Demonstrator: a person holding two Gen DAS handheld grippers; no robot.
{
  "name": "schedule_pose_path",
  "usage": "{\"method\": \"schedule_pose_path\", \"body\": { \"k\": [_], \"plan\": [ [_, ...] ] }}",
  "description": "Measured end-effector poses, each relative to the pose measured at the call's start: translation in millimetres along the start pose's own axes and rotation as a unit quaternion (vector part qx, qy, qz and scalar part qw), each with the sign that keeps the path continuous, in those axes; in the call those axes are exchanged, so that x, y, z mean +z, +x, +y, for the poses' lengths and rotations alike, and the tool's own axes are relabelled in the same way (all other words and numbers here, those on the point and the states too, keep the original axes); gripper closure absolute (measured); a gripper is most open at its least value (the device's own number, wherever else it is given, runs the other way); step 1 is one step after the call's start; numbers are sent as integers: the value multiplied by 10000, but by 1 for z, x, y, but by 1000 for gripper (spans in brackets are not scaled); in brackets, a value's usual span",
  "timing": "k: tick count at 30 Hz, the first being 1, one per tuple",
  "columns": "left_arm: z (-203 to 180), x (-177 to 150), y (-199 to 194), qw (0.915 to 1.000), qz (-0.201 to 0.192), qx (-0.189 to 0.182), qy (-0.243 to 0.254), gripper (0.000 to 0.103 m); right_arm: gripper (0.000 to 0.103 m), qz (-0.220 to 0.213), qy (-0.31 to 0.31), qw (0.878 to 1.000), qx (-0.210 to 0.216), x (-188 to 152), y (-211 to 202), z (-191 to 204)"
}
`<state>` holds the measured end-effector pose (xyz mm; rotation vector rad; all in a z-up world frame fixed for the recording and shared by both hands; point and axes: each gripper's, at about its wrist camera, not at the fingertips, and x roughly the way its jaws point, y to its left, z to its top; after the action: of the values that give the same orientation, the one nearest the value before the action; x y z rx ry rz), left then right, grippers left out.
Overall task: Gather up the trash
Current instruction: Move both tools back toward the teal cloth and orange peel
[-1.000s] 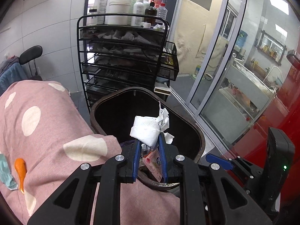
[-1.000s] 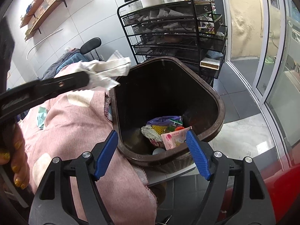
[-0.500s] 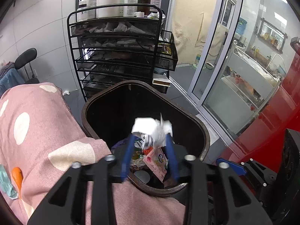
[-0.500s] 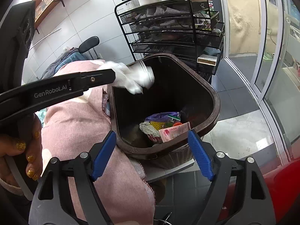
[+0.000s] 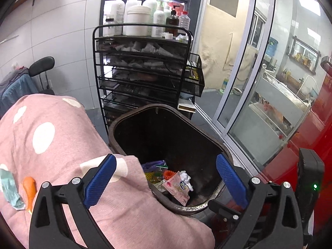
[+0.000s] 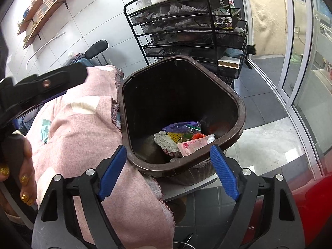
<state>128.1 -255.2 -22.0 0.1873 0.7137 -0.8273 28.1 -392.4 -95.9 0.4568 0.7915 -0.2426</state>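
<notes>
Hovering over the brown trash bin (image 5: 116, 124): left gripper (image 5: 166, 174) spread, empty; right gripper (image 6: 168, 170) spread too. White wad (image 5: 185, 177) lies on the pink wrapper (image 5: 176, 188) inside. Only right view shows the hand (image 6: 22, 178) and wall shelves (image 6: 45, 4).

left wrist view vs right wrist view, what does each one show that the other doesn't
Only the left wrist view shows the orange carrot-shaped scrap on the pink blanket and the bottles in full on the black rack. Only the right wrist view shows the wall shelves and the hand holding the left hand-held gripper. Both show the brown bin with trash inside, including a pink packet.
</notes>
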Motion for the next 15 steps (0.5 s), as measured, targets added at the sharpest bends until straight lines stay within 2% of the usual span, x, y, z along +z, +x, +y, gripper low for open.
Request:
{"method": "schedule_pose_path", "body": {
  "k": [7,15],
  "plan": [
    [10,-8,-22,9998,-159,62,-125,6,21,-10,-51,10000,71,1,0,7],
    [34,-22,-50,9982,-356,336,-338,6,20,-144,-241,9994,222,8,-2,24]
  ]
}}
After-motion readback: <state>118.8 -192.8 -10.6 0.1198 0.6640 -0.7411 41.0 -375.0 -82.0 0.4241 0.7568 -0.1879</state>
